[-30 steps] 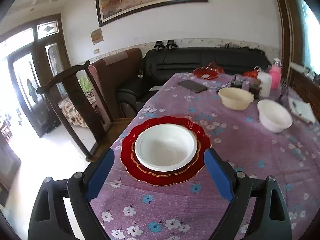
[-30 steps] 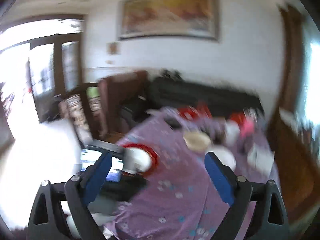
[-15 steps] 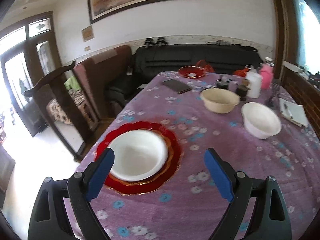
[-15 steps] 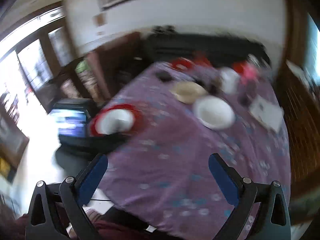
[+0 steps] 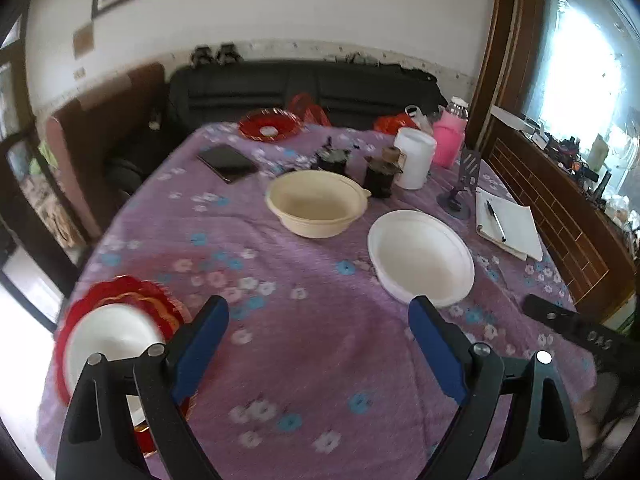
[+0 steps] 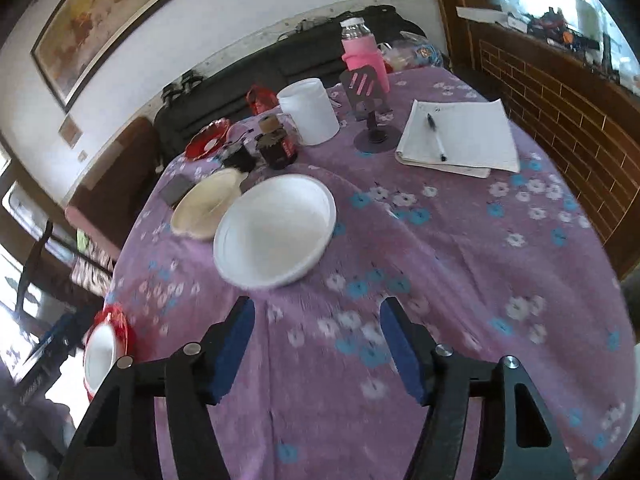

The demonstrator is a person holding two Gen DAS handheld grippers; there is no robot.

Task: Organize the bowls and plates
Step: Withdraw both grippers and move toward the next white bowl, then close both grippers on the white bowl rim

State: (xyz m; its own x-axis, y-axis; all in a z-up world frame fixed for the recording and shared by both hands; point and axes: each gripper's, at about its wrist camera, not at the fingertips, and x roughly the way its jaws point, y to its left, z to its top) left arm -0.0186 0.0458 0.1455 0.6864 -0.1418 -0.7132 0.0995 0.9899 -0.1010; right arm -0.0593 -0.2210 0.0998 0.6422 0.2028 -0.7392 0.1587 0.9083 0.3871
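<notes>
Over the purple cloth (image 5: pixel 304 360), the left wrist view shows the left gripper (image 5: pixel 318 344) with jaws wide apart and nothing between them. A white bowl (image 5: pixel 420 256) lies just beyond its right finger, a cream bowl (image 5: pixel 316 202) farther back. At the near left edge, another white bowl (image 5: pixel 108 340) sits on a red plate (image 5: pixel 132 292). A second red plate (image 5: pixel 270 123) lies at the far end.

From the right wrist view, the right gripper (image 6: pixel 318 346) has just been closing its jaws, still parted and empty. The white bowl (image 6: pixel 276 230) lies just ahead, touching the cream bowl (image 6: pixel 208 204). A notepad (image 6: pixel 460 140) with a pen (image 6: pixel 436 136) lies to the right.
</notes>
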